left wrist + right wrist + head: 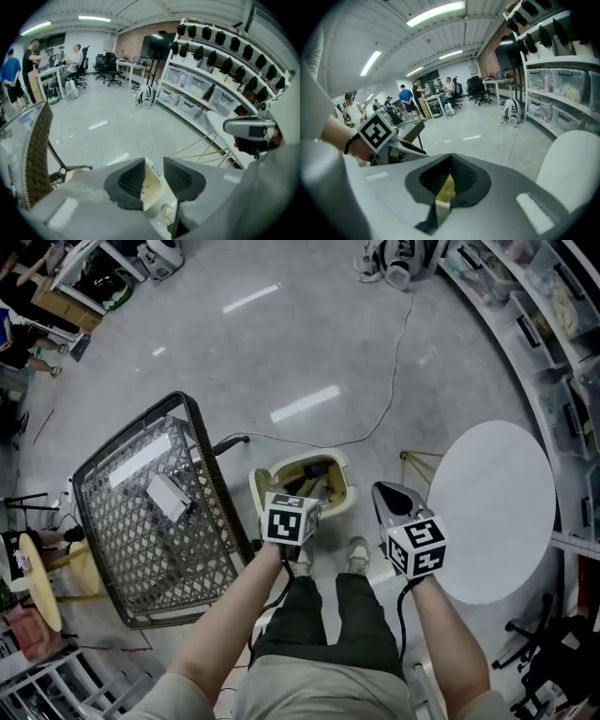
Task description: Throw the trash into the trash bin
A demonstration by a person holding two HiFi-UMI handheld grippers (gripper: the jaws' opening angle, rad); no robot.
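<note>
Cream trash bin (pixel 345 488): on the floor at mid-frame in the head view, open at the top. Dark and tan bits lie inside, too small to name.
Wire basket (pixel 217 486): just left of the bin, with one white box (pixel 170 496) lying on its mesh.
Left gripper (pixel 153 168): held over the bin's mouth with its jaws apart and nothing between them. The bin's pale inside shows through the gap.
Right gripper (pixel 450 164): lower right of the bin, jaws closed and pinching a yellow scrap (pixel 446 186).
Trash: that scrap, between the right gripper's pads and not in the bin.
Edges: round white table (pixel 492 512) close on the right, shelving (pixel 553 324) along the right edge, basket rim on the left.
Open room: bare grey floor above the bin in the frame, crossed by a thin cable (pixel 398 352).
</note>
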